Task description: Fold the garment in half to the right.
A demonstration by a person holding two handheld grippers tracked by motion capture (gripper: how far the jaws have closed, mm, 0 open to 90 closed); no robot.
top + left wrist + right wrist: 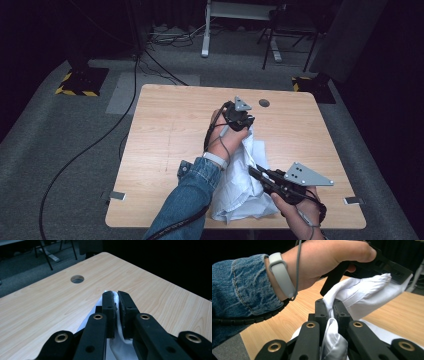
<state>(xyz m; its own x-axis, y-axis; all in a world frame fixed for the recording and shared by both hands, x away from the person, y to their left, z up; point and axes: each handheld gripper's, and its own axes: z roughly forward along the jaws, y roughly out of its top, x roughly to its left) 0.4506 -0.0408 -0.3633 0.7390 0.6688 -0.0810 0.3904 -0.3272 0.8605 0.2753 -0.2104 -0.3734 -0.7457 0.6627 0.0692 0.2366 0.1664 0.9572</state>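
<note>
High view: white cloth (240,185) lies at the counter's (165,130) 5 o'clock; left claw (243,122) and right claw (256,173) both pinch it; thin folds could slip free

We find no readable text, label, brand, number or sign in any view. Yellow-black hazard stripes (76,91) mark stand bases on floor, but carry no lettering.
</note>
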